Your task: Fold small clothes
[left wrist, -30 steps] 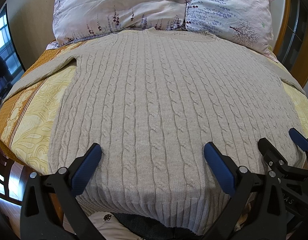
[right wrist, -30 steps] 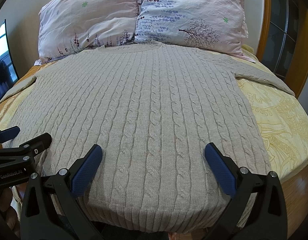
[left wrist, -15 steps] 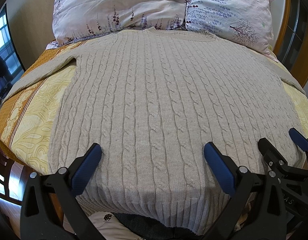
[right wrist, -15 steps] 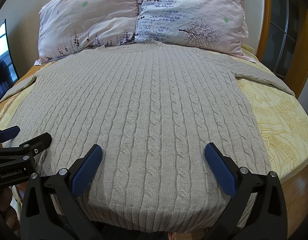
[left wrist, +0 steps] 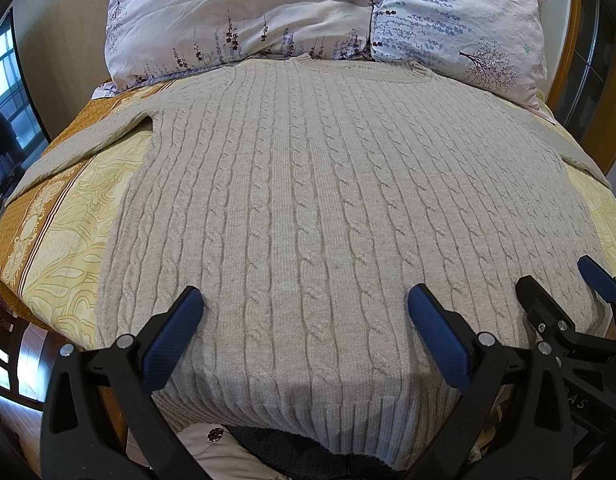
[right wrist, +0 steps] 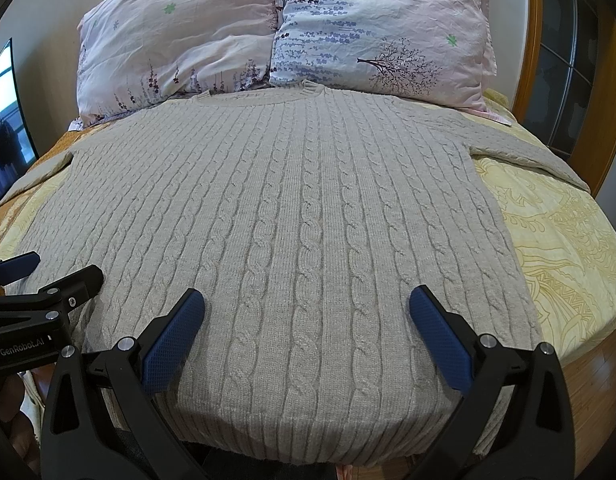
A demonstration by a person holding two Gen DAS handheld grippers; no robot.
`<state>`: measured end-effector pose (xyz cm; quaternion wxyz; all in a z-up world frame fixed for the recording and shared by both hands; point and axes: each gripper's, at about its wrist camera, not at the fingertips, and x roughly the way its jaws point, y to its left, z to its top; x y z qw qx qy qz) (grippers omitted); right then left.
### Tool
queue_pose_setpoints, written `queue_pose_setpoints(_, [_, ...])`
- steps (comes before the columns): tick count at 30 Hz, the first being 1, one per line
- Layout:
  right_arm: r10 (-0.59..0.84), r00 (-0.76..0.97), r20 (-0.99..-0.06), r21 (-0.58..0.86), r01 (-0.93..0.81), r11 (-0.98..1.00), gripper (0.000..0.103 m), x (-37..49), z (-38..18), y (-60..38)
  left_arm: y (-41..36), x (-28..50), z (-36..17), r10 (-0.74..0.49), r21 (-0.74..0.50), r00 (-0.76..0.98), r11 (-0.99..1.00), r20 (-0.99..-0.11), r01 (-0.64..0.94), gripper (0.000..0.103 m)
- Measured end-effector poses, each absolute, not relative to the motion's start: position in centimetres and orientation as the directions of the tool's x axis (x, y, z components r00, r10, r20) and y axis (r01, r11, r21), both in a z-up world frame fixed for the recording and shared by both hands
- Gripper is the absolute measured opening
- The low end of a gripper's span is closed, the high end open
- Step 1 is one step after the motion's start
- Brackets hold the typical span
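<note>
- Beige cable-knit wool makes up the sweater (left wrist: 332, 208), which lies flat and face-up on the bed (left wrist: 60, 232), its ribbed collar just at the foot of the pillows.
- Raised rope-like cables run lengthwise down its body; the hem is a band of plain ribbing that hangs over the near edge of the bed.
- Both sleeves stretch out sideways, the left one (left wrist: 80, 148) lying across a brown-and-cream patterned bedspread.
- Two wrinkled cotton pillows (right wrist: 180, 44) with floral and tree prints lean side by side at the head.
- Left gripper (left wrist: 304, 324) hovers over the lower hem, its jaws spread wide, holding nothing; blue textured pads line the black fingers.
- Right gripper (right wrist: 306, 328) hovers just beside it, jaws equally spread and empty.
- Bare yellow bedspread (right wrist: 556, 240) lies open to the right of the sweater.
</note>
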<state>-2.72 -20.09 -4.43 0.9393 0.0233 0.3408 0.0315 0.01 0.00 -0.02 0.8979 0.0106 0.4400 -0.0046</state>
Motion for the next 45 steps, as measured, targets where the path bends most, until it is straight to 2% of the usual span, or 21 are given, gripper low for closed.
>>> queue_pose_setpoints(27, [0.09,0.751,-0.655,0.062,-0.065,0.996,0.102,-2.3,-4.4,-20.1,0.0,0.0,0.0,0.001,0.016,0.607,1.0,-0.795,0.019,0.101])
queue_pose_setpoints(38, [0.2,0.728,-0.656,0.056,-0.218,0.974,0.102,-1.4,-4.4,-20.9,-0.3,1.3,0.2,-0.011,0.034,0.606,0.997,-0.795,0.063,0.101])
queue_pose_setpoints(41, [0.24,0.713,-0.659,0.118,-0.217,0.969,0.102,-0.2,-3.7,-22.3,-0.1,2.4,0.5,-0.03,0.024,0.627,0.997,-0.778,0.077,0.101])
queue_pose_setpoints(45, [0.286,0.713,-0.64,0.274,-0.135,0.952,0.102,2.8,-2.0,-27.1,0.2,4.1,1.6,-0.047,0.03,0.668,0.994,-0.742,0.103,0.101])
